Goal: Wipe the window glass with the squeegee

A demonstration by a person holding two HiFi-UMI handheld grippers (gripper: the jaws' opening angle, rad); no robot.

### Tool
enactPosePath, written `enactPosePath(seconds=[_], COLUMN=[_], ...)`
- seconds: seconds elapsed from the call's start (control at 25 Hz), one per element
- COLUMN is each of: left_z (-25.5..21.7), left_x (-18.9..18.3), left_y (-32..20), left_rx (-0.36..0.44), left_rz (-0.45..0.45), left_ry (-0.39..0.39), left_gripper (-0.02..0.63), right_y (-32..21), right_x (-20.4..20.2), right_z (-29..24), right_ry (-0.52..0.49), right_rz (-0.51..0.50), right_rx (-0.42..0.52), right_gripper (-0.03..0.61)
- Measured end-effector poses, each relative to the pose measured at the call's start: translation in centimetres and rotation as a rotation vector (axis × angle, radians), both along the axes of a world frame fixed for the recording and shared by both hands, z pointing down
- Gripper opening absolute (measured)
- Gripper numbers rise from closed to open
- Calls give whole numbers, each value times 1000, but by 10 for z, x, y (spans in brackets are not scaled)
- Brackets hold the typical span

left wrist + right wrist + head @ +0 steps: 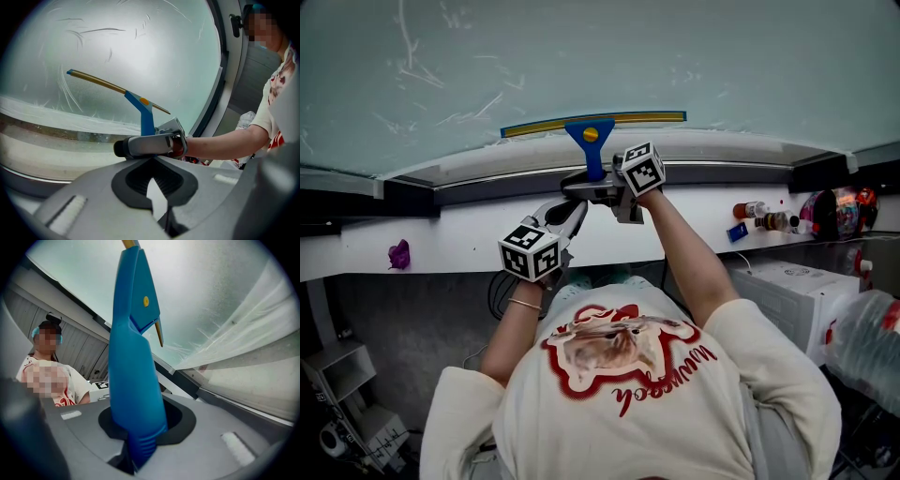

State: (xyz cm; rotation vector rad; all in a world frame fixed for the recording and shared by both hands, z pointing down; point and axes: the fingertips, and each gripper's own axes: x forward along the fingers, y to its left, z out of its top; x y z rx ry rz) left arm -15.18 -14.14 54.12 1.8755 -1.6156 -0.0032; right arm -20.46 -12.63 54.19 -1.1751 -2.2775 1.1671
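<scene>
The left tool (153,190) sits low on a bent arm, jaws nearly together on nothing, just beside the right one. The right tool (138,437), on an outstretched arm, is clamped on the squeegee (590,141). Its blue handle carries a yellow-edged blade that lies level at the bottom of the streaked glass (675,56).

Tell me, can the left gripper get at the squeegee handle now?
Probably not easily: the right gripper is clamped on the squeegee handle, directly ahead of the left gripper, whose jaws are shut; only the handle's top is bare.
</scene>
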Motion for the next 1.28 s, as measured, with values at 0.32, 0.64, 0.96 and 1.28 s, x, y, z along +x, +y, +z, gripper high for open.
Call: enactPosePath(seconds=[0.32, 0.64, 0.96, 1.28], left_z=[7, 18, 27, 38], left_x=[1, 2, 5, 7], left_y=[1, 2, 1, 1], left_rx=[-15, -39, -55, -79], left_rz=[8, 9, 7, -1], left_ry=[5, 16, 27, 34], left_gripper=[6, 6, 6, 6], right_y=[1, 2, 2, 2], right_x=[1, 2, 4, 6], right_z=[8, 19, 29, 39], right_ry=[-3, 15, 39, 63], right_rz=[-10, -8, -21, -21], right_rx=[-28, -47, -41, -65], right_gripper=[94, 95, 97, 100])
